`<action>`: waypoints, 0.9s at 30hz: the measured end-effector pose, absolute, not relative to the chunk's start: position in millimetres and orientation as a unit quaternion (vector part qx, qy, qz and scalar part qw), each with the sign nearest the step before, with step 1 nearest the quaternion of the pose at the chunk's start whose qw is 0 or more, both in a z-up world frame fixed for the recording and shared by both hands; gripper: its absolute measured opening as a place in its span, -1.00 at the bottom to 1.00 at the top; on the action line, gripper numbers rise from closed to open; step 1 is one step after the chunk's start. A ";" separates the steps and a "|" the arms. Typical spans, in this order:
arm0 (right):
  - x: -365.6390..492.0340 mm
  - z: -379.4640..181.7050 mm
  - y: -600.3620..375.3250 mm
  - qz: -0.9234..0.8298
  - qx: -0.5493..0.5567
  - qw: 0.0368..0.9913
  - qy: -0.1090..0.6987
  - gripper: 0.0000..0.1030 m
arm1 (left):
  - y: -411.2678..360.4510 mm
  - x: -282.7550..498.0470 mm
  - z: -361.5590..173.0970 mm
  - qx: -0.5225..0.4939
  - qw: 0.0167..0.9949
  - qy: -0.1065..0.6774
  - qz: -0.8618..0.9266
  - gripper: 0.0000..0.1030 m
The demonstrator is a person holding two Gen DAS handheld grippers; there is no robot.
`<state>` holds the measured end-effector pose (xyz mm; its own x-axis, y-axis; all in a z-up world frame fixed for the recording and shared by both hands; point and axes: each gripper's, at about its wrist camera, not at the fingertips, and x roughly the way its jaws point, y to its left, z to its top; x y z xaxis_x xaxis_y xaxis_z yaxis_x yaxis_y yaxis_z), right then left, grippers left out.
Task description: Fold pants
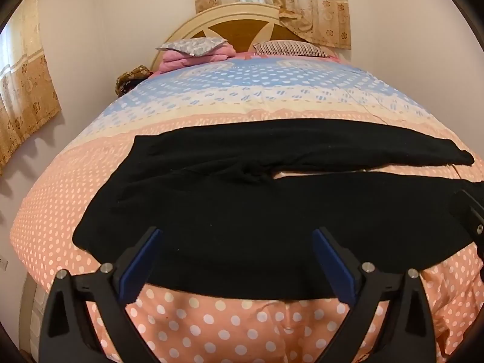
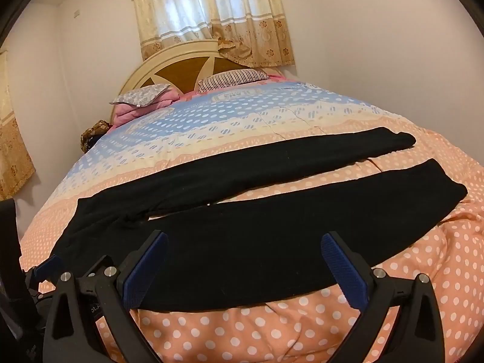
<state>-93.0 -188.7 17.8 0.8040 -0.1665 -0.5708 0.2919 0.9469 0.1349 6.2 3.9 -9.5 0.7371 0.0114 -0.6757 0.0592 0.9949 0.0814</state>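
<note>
Black pants point(image 1: 242, 205) lie spread flat across the bed, waist to the left, both legs running to the right with a gap between them. They also show in the right wrist view point(image 2: 242, 242). My left gripper point(image 1: 237, 236) is open, its blue pads hovering over the near edge of the waist part. My right gripper point(image 2: 243, 242) is open over the near edge of the near leg. The right gripper shows at the right edge of the left wrist view point(image 1: 472, 220), and the left gripper at the lower left of the right wrist view point(image 2: 45, 269).
The bed has a pink polka-dot quilt point(image 1: 211, 326) that turns blue further back point(image 1: 242, 78). Pillows point(image 1: 193, 47) and a round headboard point(image 1: 239, 27) are at the far end. Walls and curtains point(image 2: 208, 15) surround the bed.
</note>
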 end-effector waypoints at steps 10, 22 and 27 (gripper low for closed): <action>-93.4 15.8 -187.3 -0.124 0.108 0.943 0.289 0.98 | -0.6 5.9 -6.9 0.055 0.930 0.364 -0.013 0.94; -94.4 14.6 -191.1 -0.125 0.115 0.941 0.292 0.98 | 0.4 6.7 -7.4 0.053 0.928 0.368 -0.015 0.94; -94.8 14.3 -191.1 -0.125 0.116 0.941 0.292 0.98 | 0.6 6.2 -7.5 0.053 0.928 0.369 -0.016 0.94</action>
